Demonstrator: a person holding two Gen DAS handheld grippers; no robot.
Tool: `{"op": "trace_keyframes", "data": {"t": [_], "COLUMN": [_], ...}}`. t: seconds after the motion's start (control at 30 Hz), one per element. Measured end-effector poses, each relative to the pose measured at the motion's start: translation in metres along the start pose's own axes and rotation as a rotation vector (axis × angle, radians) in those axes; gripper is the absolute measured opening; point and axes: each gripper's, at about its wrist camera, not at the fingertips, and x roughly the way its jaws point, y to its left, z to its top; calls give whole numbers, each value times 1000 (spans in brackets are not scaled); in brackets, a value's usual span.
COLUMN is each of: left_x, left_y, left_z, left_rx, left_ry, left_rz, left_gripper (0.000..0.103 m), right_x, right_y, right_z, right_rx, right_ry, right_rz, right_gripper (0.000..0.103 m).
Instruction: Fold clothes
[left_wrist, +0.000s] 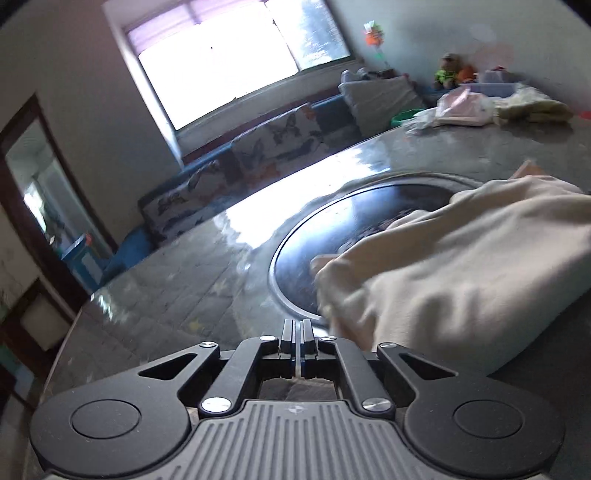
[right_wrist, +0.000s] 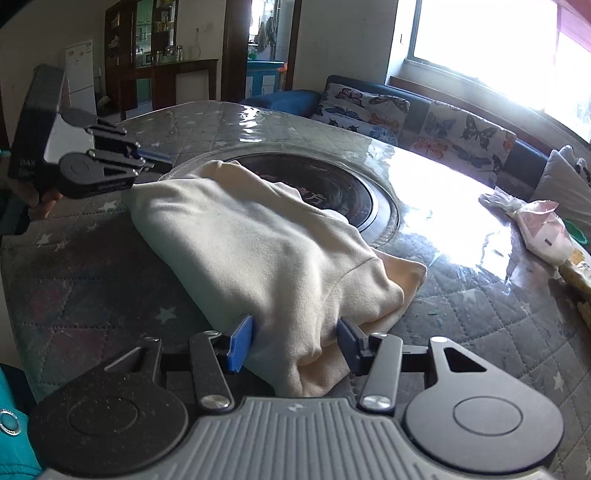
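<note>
A cream garment lies folded in a thick bundle on the table, its far end resting over a round black inset plate. My right gripper is open, and the garment's near end bulges between its blue pads while the jaws stay wide apart. My left gripper hangs just above the garment's far left corner with its fingers pressed together and nothing between them. In the left wrist view the left gripper is shut, with the garment just to its right.
The table carries a grey quilted star-print cover under glossy clear plastic. Pink and white bags lie at its far right edge. A sofa with butterfly cushions runs behind the table under a bright window. A hand holds the left gripper.
</note>
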Motion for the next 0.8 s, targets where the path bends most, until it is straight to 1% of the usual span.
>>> {"op": "trace_keyframes", "data": {"t": [0.07, 0.13, 0.17, 0.23, 0.3, 0.33, 0.37, 0.4, 0.47, 0.5, 0.6, 0.7, 0.8], "left_x": [-8, -20, -25, -30, -25, -20, -15, -10, -5, -5, -8, -7, -5], "left_y": [16, 29, 30, 26, 16, 12, 9, 5, 9, 13, 20, 24, 28], "left_z": [5, 13, 16, 23, 23, 20, 16, 12, -1, -5, -2, 7, 16], "left_rx": [-120, -233, -264, -293, -291, -278, -261, -243, -246, -254, -247, -285, -323], "left_ry": [1, -21, -38, -63, -52, -32, -7, 18, 38, 35, 35, 30, 24], "left_rz": [-73, -180, -238, -336, -404, -402, -385, -367, -362, -366, -349, -370, -392], "left_gripper": [2, 2, 2, 2, 3, 3, 3, 3, 3, 4, 7, 7, 7], "right_x": [-6, -12, -12, -9, -3, 2, 9, 16, 22, 23, 16, 11, 11], "right_y": [-5, -11, -15, -22, -26, -26, -25, -25, -27, -28, -30, -32, -29], "right_z": [5, 12, 15, 21, 24, 23, 22, 20, 11, 7, 7, 13, 25], "right_rx": [24, 67, 89, 131, 154, 152, 147, 144, 149, 151, 149, 148, 131], "right_ry": [-19, -44, -53, -68, -70, -63, -50, -31, 2, 4, 3, -7, -42], "right_rz": [5, 4, 2, -5, -7, -6, -5, -10, -19, -20, -41, -55, -64], "right_gripper": [50, 50, 50, 49, 48, 47, 44, 44, 43, 43, 43, 43, 43]}}
